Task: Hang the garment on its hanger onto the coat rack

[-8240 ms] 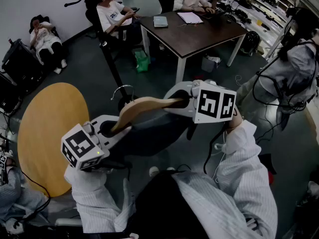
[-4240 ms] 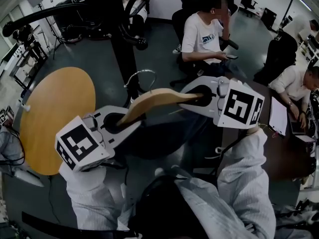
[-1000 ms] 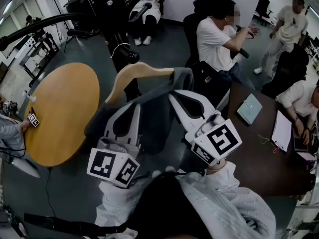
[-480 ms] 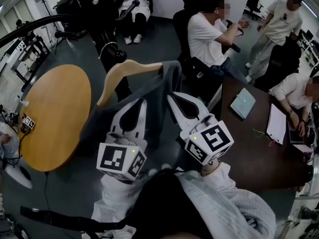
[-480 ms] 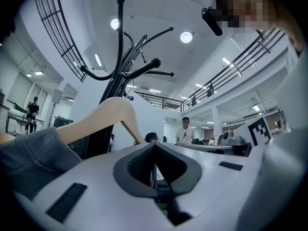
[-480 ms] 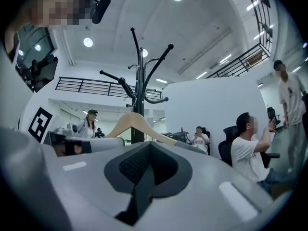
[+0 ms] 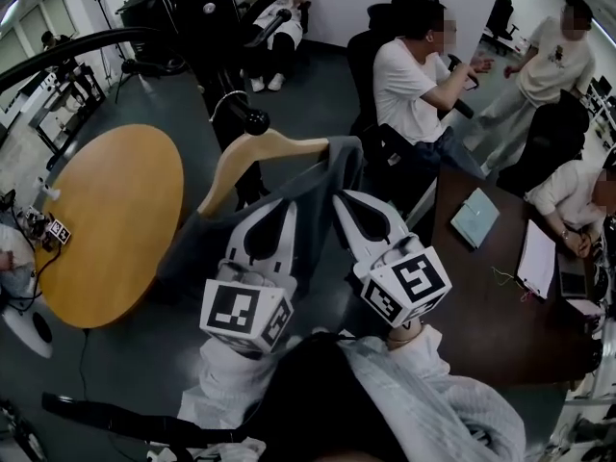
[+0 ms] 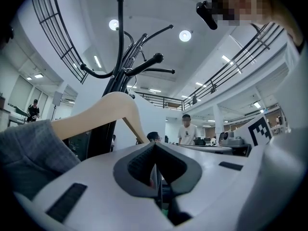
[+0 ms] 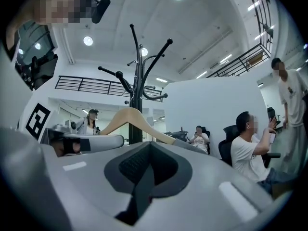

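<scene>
**Wooden hanger** point(image 7: 252, 148): raised beside the black coat rack point(image 7: 214, 27), with its wire hook point(image 7: 224, 101) at the rack's knob-tipped arm. Whether the hook rests on the arm cannot be told.
**Grey garment** point(image 7: 318, 183): draped from the hanger's right end, falling over and between both gripper tips. The hanger's left shoulder is bare.
**Left gripper** point(image 7: 276, 210): pointed up under the garment, jaws closed together, nothing seen between them.
**Right gripper** point(image 7: 346, 200): just beside it, jaws likewise closed, nothing between.
**Round wooden surface** point(image 7: 106, 219): left of the rack.
</scene>
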`<action>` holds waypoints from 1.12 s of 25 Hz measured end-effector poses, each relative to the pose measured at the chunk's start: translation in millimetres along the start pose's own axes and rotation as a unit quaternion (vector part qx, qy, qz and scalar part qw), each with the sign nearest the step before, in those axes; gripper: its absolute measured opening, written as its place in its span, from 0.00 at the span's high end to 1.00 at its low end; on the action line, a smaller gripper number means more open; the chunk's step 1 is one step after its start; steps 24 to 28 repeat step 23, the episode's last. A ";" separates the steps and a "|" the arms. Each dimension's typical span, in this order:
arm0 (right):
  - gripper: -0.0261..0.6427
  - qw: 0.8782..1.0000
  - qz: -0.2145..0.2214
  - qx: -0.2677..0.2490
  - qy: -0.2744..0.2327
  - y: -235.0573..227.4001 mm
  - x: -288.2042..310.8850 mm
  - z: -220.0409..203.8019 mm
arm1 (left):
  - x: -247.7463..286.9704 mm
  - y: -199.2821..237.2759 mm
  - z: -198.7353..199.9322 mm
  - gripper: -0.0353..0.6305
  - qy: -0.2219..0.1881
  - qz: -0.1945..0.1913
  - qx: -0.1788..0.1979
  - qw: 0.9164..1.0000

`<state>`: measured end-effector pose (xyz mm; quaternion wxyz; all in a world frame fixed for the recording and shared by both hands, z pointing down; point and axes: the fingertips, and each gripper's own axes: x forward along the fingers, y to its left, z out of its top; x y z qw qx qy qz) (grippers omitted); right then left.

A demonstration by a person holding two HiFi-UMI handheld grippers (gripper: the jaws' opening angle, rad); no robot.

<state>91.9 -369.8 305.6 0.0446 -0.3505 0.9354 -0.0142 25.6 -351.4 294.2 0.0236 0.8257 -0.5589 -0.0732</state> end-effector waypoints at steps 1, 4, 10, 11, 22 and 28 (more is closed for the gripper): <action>0.96 1.000 0.001 -0.001 0.000 0.0 0.6 -0.1 | 1.3 0.1 -0.2 0.94 0.000 0.000 0.001 1.000; 0.96 1.000 -0.003 -0.005 0.000 -3.0 0.7 -0.4 | 7.2 -1.4 -3.4 0.94 0.001 -0.006 0.001 1.000; 0.96 1.000 -0.001 0.000 0.006 -5.7 2.7 -5.1 | 12.5 -0.1 -11.4 0.94 0.006 -0.009 0.000 1.000; 0.96 1.000 0.000 -0.001 0.005 -5.3 3.9 -4.5 | 12.6 0.8 -10.1 0.94 0.004 -0.008 -0.001 1.000; 0.96 1.000 0.014 -0.008 0.003 -1.5 19.1 -5.3 | 19.2 9.5 -12.3 0.94 0.002 -0.008 -0.002 1.000; 0.96 1.000 0.014 -0.008 0.002 -2.4 19.3 -5.1 | 20.5 9.1 -12.6 0.94 0.002 -0.010 -0.002 1.000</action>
